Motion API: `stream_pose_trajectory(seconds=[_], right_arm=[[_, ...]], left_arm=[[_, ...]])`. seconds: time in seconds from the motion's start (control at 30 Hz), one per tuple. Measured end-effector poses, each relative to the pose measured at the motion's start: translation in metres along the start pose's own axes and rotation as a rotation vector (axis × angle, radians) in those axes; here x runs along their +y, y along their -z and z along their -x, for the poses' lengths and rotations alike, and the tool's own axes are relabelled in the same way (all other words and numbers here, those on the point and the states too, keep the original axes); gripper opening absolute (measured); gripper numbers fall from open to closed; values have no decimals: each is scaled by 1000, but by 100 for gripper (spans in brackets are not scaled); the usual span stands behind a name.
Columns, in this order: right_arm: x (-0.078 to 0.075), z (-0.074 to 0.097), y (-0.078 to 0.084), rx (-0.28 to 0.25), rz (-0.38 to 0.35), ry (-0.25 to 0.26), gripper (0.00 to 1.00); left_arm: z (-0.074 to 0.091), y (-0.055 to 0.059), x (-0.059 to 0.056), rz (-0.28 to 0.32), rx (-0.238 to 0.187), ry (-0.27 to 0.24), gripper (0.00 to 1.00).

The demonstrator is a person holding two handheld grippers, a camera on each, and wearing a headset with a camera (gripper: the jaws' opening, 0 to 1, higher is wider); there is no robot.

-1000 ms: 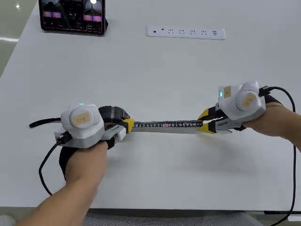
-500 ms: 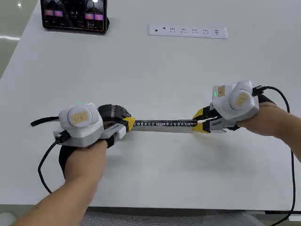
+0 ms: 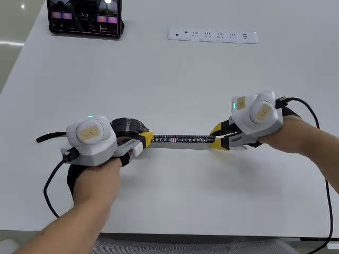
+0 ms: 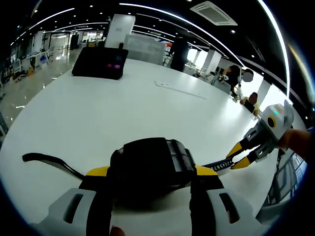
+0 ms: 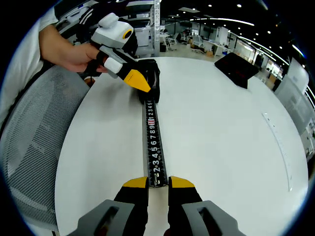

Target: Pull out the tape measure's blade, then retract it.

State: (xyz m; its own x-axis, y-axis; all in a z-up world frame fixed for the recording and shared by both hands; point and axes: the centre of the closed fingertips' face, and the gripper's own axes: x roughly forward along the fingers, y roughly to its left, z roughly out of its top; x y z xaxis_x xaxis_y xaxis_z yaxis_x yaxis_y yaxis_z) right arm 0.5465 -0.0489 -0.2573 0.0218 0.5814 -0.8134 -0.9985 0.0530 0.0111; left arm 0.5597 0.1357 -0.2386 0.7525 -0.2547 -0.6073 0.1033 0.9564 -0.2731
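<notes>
The left gripper (image 4: 152, 172) clamps the case (image 3: 127, 128) near the bench's (image 3: 185, 79) front edge, leftward. The right gripper (image 5: 158, 184) pinches the blade (image 3: 183, 139) at its tip. The blade looks thin, springy and slick, so it is best held at its tip. The rigid case should take a firm squeeze.

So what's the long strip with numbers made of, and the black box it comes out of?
The blade looks like thin painted metal: straight, glossy, with printed numbers. The case looks like matte black plastic or rubber, with moulded ridges; I can't tell which.
</notes>
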Motion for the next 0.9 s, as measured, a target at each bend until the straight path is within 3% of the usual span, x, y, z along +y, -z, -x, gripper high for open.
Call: stream_pose_trajectory(seconds=[0.9], right_arm=[[-3,-29,-33,-47,11,-37,11]], left_arm=[[-2,0,1,8,-3,15,59]])
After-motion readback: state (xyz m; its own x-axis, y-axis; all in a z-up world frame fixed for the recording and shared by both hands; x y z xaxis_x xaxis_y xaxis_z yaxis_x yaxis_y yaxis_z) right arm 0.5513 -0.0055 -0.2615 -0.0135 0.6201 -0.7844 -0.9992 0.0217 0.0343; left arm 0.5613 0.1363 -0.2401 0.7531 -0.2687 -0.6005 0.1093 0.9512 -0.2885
